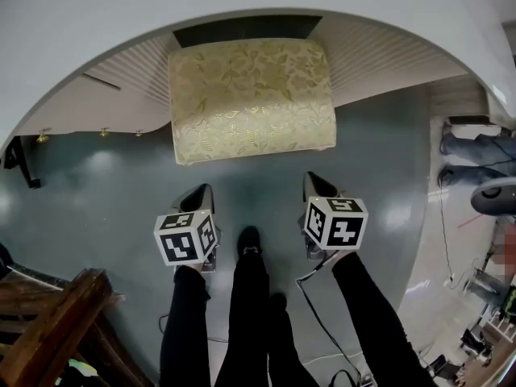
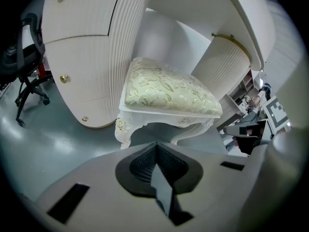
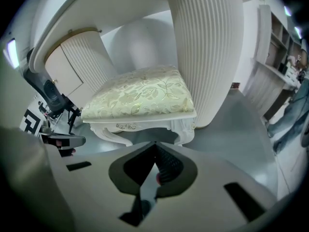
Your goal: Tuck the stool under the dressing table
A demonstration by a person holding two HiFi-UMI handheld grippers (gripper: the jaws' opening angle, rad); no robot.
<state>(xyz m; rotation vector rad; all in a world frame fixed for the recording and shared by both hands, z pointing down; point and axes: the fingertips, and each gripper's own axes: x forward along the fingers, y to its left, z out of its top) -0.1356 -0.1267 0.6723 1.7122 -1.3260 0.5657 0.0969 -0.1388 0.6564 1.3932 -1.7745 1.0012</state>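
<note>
The stool (image 1: pixel 251 99) has a cream floral cushion and white carved legs. It stands partly under the white dressing table (image 1: pixel 242 2), between the table's two ribbed pedestals. Its near half sticks out over the grey floor. In the left gripper view the stool (image 2: pixel 169 93) sits just ahead, and in the right gripper view the stool (image 3: pixel 142 95) does too. My left gripper (image 1: pixel 203 193) and right gripper (image 1: pixel 313 182) hover just short of the stool's near edge, apart from it. Both are shut with nothing held.
A dark wooden chair (image 1: pixel 48 321) stands at the lower left. The person's legs and shoe (image 1: pixel 249 240) are between the grippers. Cables run over the floor at the lower right (image 1: pixel 322 321). An office chair (image 2: pixel 26 57) stands left of the table.
</note>
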